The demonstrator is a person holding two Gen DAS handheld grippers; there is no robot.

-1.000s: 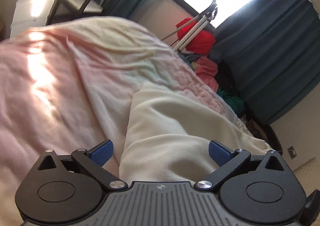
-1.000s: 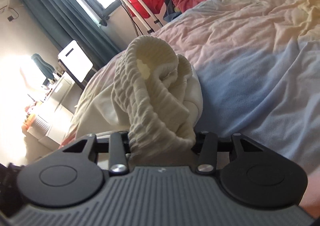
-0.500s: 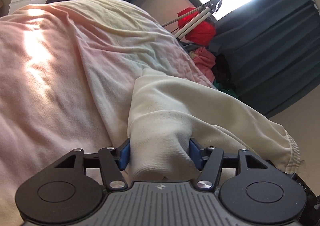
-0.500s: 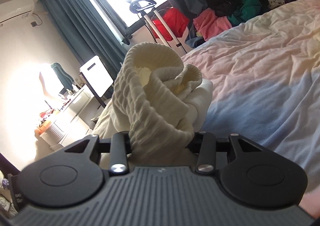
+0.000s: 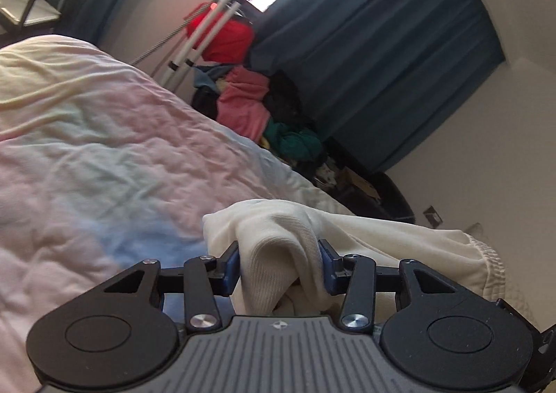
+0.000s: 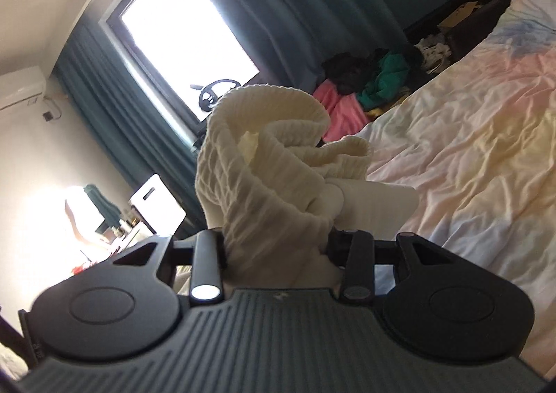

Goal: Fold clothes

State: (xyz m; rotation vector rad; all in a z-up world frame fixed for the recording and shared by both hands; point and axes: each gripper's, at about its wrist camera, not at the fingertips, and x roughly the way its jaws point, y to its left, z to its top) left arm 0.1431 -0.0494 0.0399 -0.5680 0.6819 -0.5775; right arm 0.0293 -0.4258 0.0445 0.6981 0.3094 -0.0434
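Our left gripper (image 5: 279, 266) is clamped on a bunched fold of the cream garment (image 5: 382, 236), its blue pads (image 5: 232, 268) pressing the cloth from both sides. Our right gripper (image 6: 278, 247) is closed on the ribbed band (image 6: 264, 163) of that same garment, though its pads are hidden under the knit. With one end in each gripper, the piece hangs raised over the bed (image 5: 104, 156) rather than spread flat on it; we judge this two-point hold is meant to stretch the cloth so it can be laid out or doubled over, but how far the folding has come we cannot tell from here.

The left view shows smooth fabric trailing away to the right toward a gathered edge (image 5: 486, 254), which the right view lacks. The right view alone shows the ribbed band curled into an open loop, plus the window (image 6: 184, 31) behind it. Both views catch the heap of coloured clothes (image 5: 264, 111) beside the bed, near the dark curtain (image 5: 382, 45).
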